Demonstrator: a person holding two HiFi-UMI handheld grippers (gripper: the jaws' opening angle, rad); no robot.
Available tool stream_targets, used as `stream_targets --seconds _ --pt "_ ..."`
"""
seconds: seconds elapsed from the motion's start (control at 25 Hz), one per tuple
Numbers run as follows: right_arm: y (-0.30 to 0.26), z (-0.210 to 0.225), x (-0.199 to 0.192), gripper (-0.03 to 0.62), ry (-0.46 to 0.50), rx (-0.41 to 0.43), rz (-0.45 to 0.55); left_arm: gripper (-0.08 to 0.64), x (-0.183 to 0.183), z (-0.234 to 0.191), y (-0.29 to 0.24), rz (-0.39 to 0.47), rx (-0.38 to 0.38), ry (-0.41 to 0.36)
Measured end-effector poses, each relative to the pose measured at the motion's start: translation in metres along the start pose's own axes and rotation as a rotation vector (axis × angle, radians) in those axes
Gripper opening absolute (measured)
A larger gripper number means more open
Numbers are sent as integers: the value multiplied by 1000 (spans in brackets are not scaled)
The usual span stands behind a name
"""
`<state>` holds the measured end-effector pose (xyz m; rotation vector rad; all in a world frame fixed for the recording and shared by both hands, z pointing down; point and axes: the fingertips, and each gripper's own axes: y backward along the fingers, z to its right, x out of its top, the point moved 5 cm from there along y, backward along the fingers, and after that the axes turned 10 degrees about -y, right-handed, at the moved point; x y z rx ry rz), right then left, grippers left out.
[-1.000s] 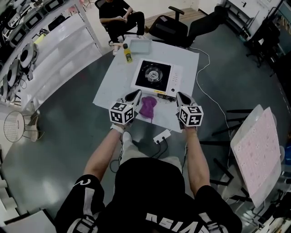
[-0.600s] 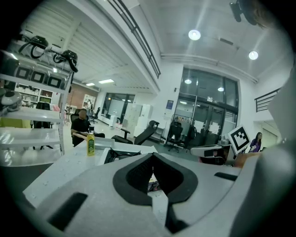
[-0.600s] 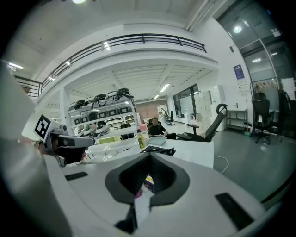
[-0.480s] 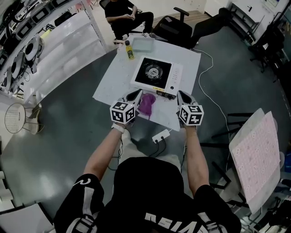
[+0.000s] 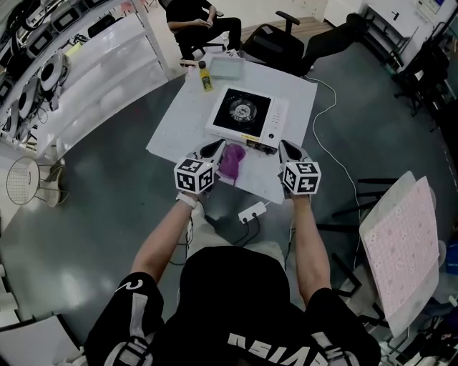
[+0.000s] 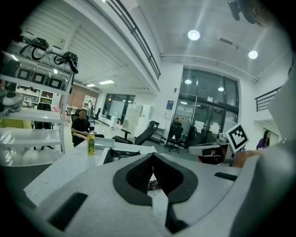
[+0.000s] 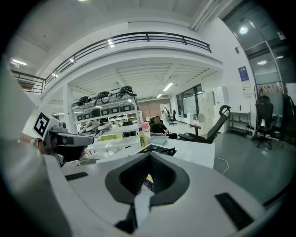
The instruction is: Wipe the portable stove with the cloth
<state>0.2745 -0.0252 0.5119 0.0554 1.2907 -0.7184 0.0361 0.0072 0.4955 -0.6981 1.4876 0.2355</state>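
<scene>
Nearest the head cam: person's two forearms reach fwd, one tong in each hand. L gripper (image 5: pixel 216 147) is over the near edge of the white table (image 5: pixel 179 118). In the left gripper view its black pads close to a point (image 6: pixel 152 156), jaws pinched together w/ nothing gripped. R gripper (image 5: pixel 285 147) sits level w/ it at the table's near right corner. Right gripper view shows the same: jaws (image 7: pixel 149 156) closed tip to tip, empty. Each carries its marker cube nearest the person.

Below the table edge, btwn the arms, a white power strip (image 5: pixel 252 212) lies on the grey floor, cable trailing off.

Purple cloth (image 5: pixel 230 159) lies bunched on the table btwn the two grippers, just beside the L one's tip. Can't tell if they touch. It's well apart from the R gripper.

Just beyond the cloth: portable stove (image 5: pixel 247 114), white body, black top w/ round burner, set at a slight angle, roughly mid-table. It shows low in both gripper views too (image 6: pixel 121 155) (image 7: pixel 157 149).

Farther, at the table's far edge: small yellow bottle (image 5: pixel 206 77) upright, w/ a pale shallow tray (image 5: pixel 226 68) just beside it on the right.

Past the table a seated person (image 5: pixel 197 18) in dark clothes, and black office chairs (image 5: pixel 275 43). White shelving (image 5: pixel 86 64) runs along the left, and a pink perforated board (image 5: pixel 401 236) leans at the right
</scene>
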Motion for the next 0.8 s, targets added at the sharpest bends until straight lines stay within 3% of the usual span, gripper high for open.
stream_targets --seconds 0.8 --pt "3 0 -4 11 8 4 8 6 -8 5 0 13 6 3"
